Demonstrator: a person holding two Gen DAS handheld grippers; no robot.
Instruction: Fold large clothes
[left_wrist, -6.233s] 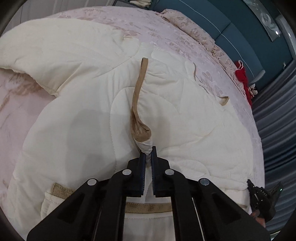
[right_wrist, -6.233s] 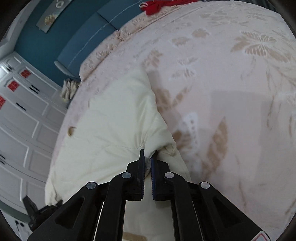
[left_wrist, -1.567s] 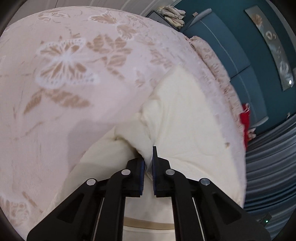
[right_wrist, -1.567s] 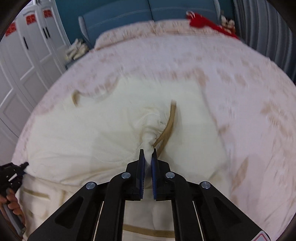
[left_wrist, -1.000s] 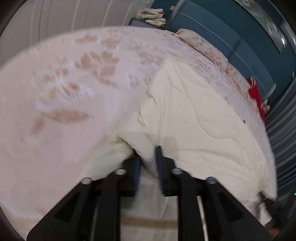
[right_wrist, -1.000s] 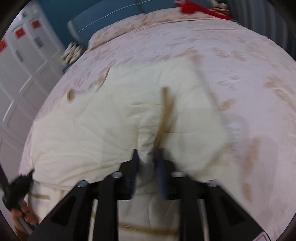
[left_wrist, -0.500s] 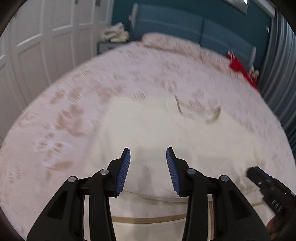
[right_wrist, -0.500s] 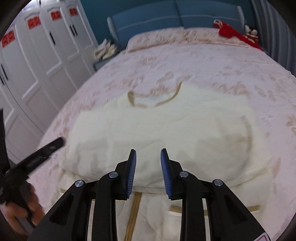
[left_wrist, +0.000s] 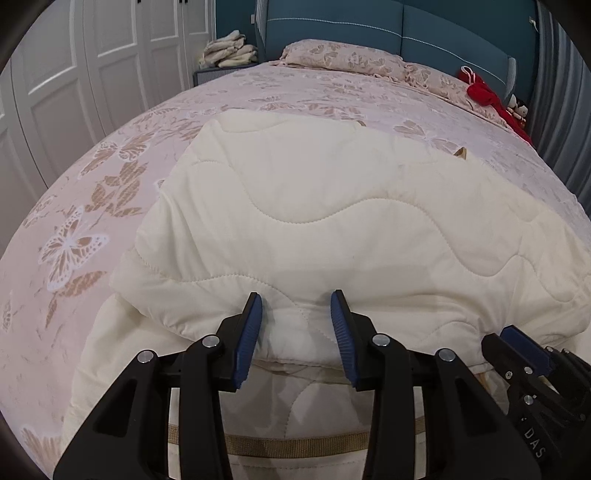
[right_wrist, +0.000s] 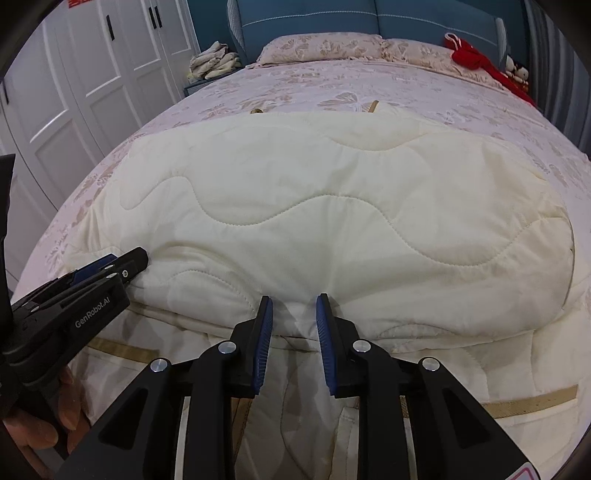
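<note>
At lower centre of each view, your left gripper (left_wrist: 295, 306) and right gripper (right_wrist: 294, 308) stand apart, empty. Right's jaws have just been narrowing, nothing between them. They sit at the quilt's (left_wrist: 332, 221) near fold, probably to regrip it.

Both tongs, left (left_wrist: 295, 321) and right (right_wrist: 294, 325), gape empty.

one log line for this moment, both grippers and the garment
left gripper: open, nothing held | right gripper: open, jaws just closing, nothing between | cream quilted garment: folded over on bed, released
</note>
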